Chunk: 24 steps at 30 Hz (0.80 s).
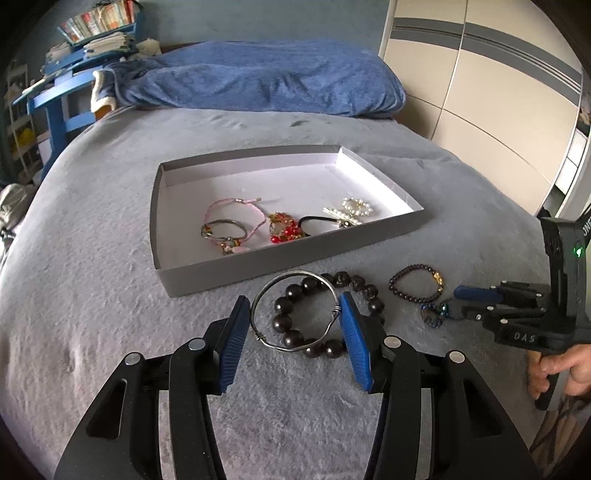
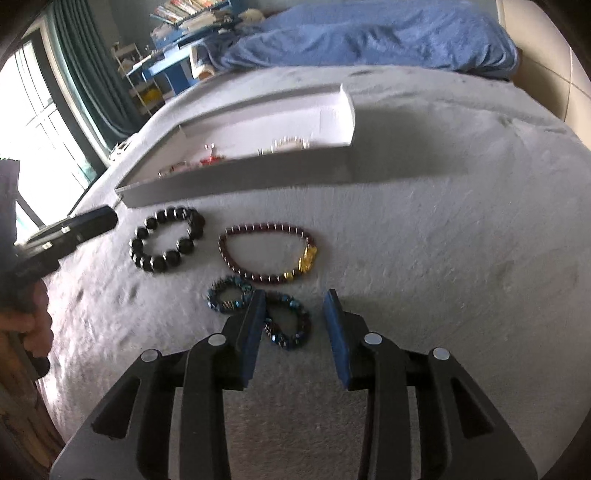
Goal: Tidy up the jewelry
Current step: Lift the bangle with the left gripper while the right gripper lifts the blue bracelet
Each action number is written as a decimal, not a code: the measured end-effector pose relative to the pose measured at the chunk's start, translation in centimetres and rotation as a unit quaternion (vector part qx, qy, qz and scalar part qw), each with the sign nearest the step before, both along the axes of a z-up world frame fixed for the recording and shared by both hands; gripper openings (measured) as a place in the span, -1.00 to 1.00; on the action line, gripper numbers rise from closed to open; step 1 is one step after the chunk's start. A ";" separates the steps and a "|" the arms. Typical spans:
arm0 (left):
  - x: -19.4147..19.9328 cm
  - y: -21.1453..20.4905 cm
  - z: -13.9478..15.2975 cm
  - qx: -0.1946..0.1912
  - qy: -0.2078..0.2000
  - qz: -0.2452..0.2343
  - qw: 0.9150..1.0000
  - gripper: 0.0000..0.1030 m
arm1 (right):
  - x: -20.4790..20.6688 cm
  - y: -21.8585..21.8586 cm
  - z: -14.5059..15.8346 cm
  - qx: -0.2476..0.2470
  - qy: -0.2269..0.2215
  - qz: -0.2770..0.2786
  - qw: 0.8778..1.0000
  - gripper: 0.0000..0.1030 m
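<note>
Tray: a shallow grey cardboard tray (image 1: 280, 258) with a white inside lies on the grey bedspread (image 1: 92, 295), its near wall just beyond the loose bracelets
Tray contents: a pink cord bracelet (image 1: 236, 214), a thin metal bangle with small charms (image 1: 223, 232), a red and gold beaded piece (image 1: 284, 228), a black elastic band (image 1: 317, 223) and a pearl ring with a pearl clip (image 1: 354, 210), all grouped toward the near wall; the far half of the floor is bare
Outside the tray: a silver wire bangle (image 1: 295, 310), a bracelet of large dark beads (image 1: 325, 314), a dark red bead bracelet with a gold charm (image 2: 269, 254) and a blue iridescent bead bracelet (image 2: 258, 314), all on the bedspread
Left gripper (image 1: 293, 328): its blue pads press on either side of the silver wire bangle, gripping it above the large dark beads
Right gripper (image 2: 293, 321): jaws parted, released; its left pad touches the blue iridescent bead bracelet, one loop lies between the pads, the other pad stands clear
Hands: a hand (image 1: 554, 369) holds the right tool's handle; another hand (image 2: 33, 325) holds the left one
Writing: "DAS" in pale letters on the right gripper's body; other letters higher up are cut off, unreadable
Background: a blue blanket (image 1: 258, 77) at the bed's head; a blue shelf with books (image 1: 96, 22), titles too small to read
</note>
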<state>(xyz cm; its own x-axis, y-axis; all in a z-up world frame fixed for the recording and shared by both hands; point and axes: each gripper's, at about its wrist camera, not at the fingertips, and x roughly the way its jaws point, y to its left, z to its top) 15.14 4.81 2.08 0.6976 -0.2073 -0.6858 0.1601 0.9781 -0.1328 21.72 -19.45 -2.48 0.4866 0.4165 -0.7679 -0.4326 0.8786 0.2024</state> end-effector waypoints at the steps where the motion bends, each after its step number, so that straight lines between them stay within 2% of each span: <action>1: 0.0 0.0 0.0 0.000 0.001 0.002 1.000 -0.01 | 0.0 0.0 0.0 0.001 0.000 0.002 1.000 -0.35; 6: 0.2 -0.1 0.1 -0.006 0.001 0.002 1.000 -0.01 | -0.6 0.9 0.1 0.003 0.000 0.036 0.999 -0.85; 11: 0.2 -0.4 0.7 -0.005 -0.003 0.001 1.000 -0.01 | -1.0 0.8 0.8 0.018 -0.003 0.043 0.999 -0.86; 18: -0.1 -0.8 1.5 -0.006 -0.009 0.000 1.000 -0.01 | -1.9 1.0 4.4 0.048 -0.056 0.042 0.996 -0.86; 24: -0.1 -1.3 1.7 0.004 -0.007 0.002 1.000 -0.01 | -1.5 1.6 6.6 0.063 -0.081 0.039 0.994 -0.86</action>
<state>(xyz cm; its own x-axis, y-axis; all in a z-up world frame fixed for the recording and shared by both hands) 15.05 3.55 3.76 0.7085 -0.1992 -0.6770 0.1583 0.9798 -0.1226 20.24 -17.84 4.13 0.5627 0.5449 -0.6216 -0.5340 0.8137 0.2299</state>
